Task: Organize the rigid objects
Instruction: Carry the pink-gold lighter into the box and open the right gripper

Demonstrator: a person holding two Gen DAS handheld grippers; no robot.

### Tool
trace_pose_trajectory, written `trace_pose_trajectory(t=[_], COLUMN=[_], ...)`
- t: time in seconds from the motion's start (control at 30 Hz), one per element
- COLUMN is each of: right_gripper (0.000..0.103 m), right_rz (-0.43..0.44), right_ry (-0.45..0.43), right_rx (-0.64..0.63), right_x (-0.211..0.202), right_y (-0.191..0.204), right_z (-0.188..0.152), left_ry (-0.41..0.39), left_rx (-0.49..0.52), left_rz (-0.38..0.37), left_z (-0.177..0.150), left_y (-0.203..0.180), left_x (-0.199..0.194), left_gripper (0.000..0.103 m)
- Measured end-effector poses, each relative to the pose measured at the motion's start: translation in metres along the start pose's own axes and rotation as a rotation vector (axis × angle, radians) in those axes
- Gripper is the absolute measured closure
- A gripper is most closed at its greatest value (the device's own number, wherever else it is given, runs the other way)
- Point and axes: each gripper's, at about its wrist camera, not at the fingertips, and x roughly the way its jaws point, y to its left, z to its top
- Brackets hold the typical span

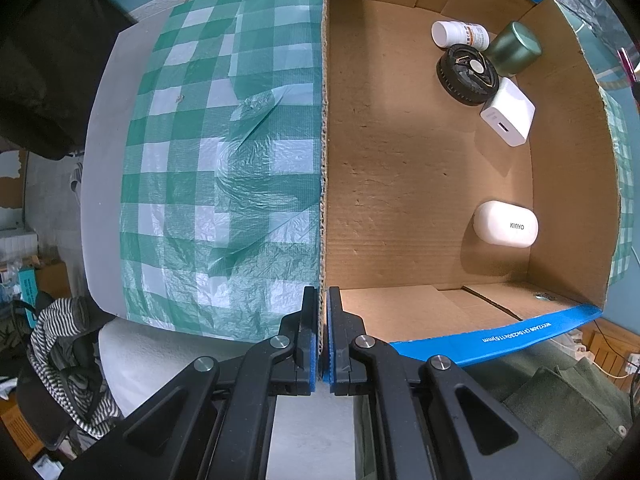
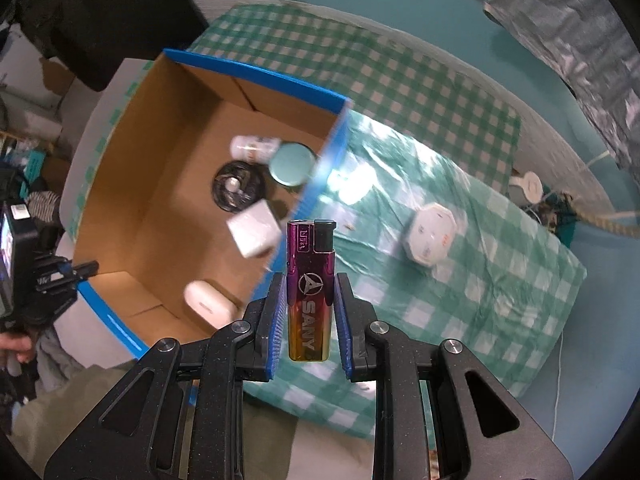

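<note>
Transfer step of the sorting task. The right gripper (image 2: 308,312) was clamped on a metallic purple-to-gold lighter (image 2: 309,292), its pads pressing the lighter's two sides, the lighter standing upright between them with its black cap toward the far end of the fingers. The lighter hung above the checked tablecloth (image 2: 460,264), just beside the blue-edged near wall of the cardboard box (image 2: 320,184), and had not yet crossed that wall. The left gripper (image 1: 323,332) was closed on the box's wall, one pad inside and one outside, apparently steadying the box.

The next move, as judged here, called for carrying the lighter over the wall, lowering it above bare floor inside the box, and only then parting the fingers.

Already lying in the box were a white pill bottle (image 1: 460,35) on its side, a green cylindrical tin (image 1: 516,48), a black round disc (image 1: 468,74), a white charger block (image 1: 508,112) and a white oval case (image 1: 506,224); the first four clustered at the far corner, touching or nearly so, while the case lay apart. Most of the floor on the box's other side was free, so little stood in the way beyond the wall itself. A white octagonal object (image 2: 430,236) remained on the cloth outside the box, probably next to be collected
</note>
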Motion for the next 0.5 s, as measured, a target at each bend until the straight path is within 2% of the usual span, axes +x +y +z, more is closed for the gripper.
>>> trace_pose_trajectory(t=[0.27, 0.5], right_gripper=[0.081, 0.081], right_rz=[0.003, 0.017], right_ry=[0.025, 0.051], right_rx=[-0.059, -0.072], right_x=[0.016, 0.033], right_y=[0.028, 0.038], right_z=[0.02, 0.031], left_ry=[-0.001, -0.002], left_rx=[-0.001, -0.003], left_rz=[-0.002, -0.006], left_z=[0.0, -0.001], left_y=[0.0, 0.002], left_x=[0.0, -0.001], left_gripper=[0.099, 0.099])
